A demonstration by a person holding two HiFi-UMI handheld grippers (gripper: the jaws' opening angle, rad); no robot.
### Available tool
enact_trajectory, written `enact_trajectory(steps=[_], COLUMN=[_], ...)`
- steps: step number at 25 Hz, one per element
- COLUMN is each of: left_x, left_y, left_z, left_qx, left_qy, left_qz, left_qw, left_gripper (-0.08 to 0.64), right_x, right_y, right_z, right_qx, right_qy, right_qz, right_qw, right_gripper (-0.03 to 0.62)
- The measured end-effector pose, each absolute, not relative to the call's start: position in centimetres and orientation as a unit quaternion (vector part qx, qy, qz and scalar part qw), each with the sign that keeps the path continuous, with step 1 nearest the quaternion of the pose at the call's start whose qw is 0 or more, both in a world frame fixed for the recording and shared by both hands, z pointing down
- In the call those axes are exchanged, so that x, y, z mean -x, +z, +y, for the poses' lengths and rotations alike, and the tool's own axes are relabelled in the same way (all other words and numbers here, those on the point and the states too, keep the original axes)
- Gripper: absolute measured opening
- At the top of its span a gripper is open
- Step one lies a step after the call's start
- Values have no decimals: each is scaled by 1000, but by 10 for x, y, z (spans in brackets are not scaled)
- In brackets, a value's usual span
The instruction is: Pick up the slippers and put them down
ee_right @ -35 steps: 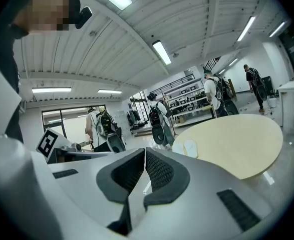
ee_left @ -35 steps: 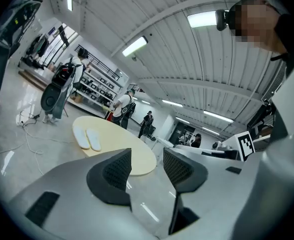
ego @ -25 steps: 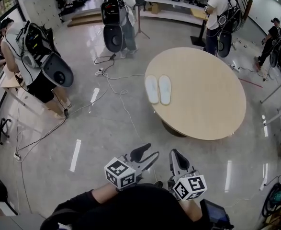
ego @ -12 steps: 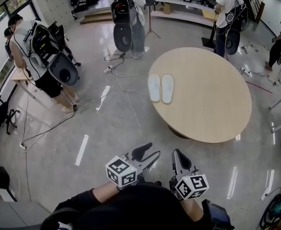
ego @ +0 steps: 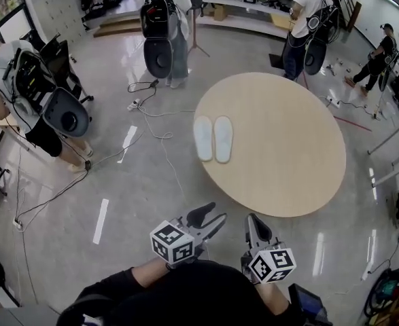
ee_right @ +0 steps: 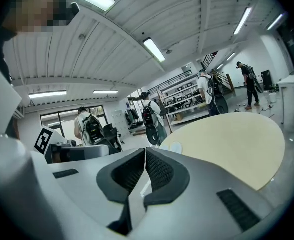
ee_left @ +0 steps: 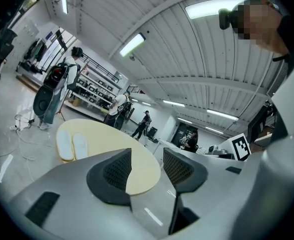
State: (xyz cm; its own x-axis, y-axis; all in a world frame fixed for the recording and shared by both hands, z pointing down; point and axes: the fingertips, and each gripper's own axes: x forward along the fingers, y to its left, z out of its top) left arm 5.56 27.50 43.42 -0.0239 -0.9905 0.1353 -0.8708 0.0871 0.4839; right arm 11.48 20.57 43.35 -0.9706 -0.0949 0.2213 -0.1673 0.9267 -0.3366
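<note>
now l claw (ego: 211, 217) released, r claw (ego: 252, 219) clenched empty, both near level, short of table (ego: 287, 175) w/ slippers (ego: 213, 138)

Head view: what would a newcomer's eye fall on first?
A pair of white slippers lies side by side near the left edge of the round tan table. Below, the left tool is open and empty, the right tool shut, both short of the table.

A round, pale wooden table (ego: 287, 155) stands on the glossy grey floor (ego: 138, 202); two white slippers (ego: 223, 139) lie side by side, soles down, near its left edge
</note>
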Motion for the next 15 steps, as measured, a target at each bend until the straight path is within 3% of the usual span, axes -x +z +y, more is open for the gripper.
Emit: enact_trajectory(steps=[15], left_x=[166], left_y=[453], left_z=[248], left_qx=[-676], left_qy=[-186], left_qz=[-670], left_qw=[242], left_gripper=[215], right_x=[87], right_y=[459], right_z=[168], right_qx=[-132], right_qy=[184], right_qz=[-962], right_qw=[152], right_gripper=[17])
